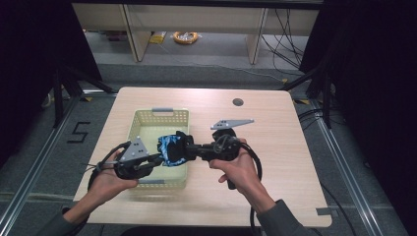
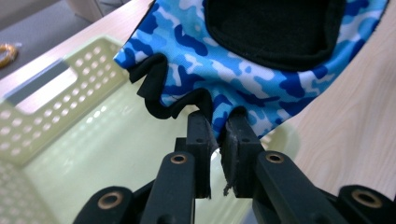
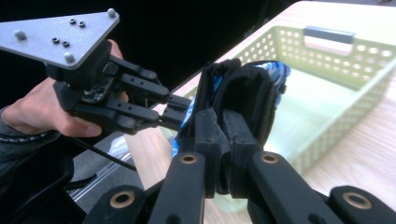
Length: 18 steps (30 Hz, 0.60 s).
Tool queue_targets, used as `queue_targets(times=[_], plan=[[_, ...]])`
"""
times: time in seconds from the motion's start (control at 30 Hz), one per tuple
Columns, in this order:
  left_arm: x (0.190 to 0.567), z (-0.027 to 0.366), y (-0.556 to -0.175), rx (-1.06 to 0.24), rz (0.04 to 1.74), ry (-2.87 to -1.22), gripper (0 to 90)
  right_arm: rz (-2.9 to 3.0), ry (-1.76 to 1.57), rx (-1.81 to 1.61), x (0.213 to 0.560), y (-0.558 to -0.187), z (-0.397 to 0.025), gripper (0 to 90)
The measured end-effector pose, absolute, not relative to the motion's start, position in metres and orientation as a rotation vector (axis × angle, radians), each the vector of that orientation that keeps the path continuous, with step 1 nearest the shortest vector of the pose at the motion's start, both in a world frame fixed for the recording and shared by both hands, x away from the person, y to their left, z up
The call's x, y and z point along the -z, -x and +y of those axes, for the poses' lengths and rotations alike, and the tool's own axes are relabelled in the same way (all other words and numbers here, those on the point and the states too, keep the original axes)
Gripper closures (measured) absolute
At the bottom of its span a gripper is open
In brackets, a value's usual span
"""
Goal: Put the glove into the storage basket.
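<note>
Dark curtained room with shelving legs and cables at the back; a pale wood worktop (image 1: 275, 162) sits in the middle; on it a light green perforated basket (image 1: 147, 119), which looks to have nothing lying on its floor; above the basket's right half hangs a blue camo glove (image 1: 169, 147) with black trim, held up in the air between both tools.

The left hand-held gripper (image 2: 218, 140) has its jaws pinched narrow on the glove's lower edge near a finger opening; the right hand-held gripper (image 3: 223, 135) is clamped tight on the black cuff end, so the glove is stretched between the two.

My read: the glove is picked up and positioned over the basket, so the lift part is done; what's left is lowering it in and letting go with both, I'd guess.

Hard to tell how much fabric either one really has; the glove's far side is hidden behind the jaws, and its fingers are bunched up.
</note>
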<state>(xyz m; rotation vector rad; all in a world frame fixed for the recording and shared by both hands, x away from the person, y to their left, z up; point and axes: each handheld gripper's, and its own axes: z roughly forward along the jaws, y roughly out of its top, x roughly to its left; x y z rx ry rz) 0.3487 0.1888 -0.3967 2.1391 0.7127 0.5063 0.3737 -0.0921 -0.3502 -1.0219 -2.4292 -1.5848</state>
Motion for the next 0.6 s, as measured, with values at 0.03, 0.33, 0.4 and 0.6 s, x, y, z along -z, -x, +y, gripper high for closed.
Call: queue_targets(times=[0.03, 0.33, 0.4, 0.6], plan=[[0.398, 0.193, -0.35, -0.506, 0.72, -2.133, 80.3, -2.42, 1.034, 1.567, 0.35, -0.375, -0.087, 86.5], [0.408, 0.228, -0.351, -0.507, 0.776, -2.156, 79.0, -2.379, 0.989, 1.525, 0.364, -0.389, -0.05, 86.5], [0.414, 0.24, -0.351, -0.498, 0.796, -2.171, 76.7, -2.376, 0.985, 1.504, 0.371, -0.392, -0.038, 86.5], [0.424, 0.255, -0.353, -0.467, 0.841, -2.196, 74.9, -2.376, 0.968, 1.469, 0.382, -0.398, -0.015, 86.5]])
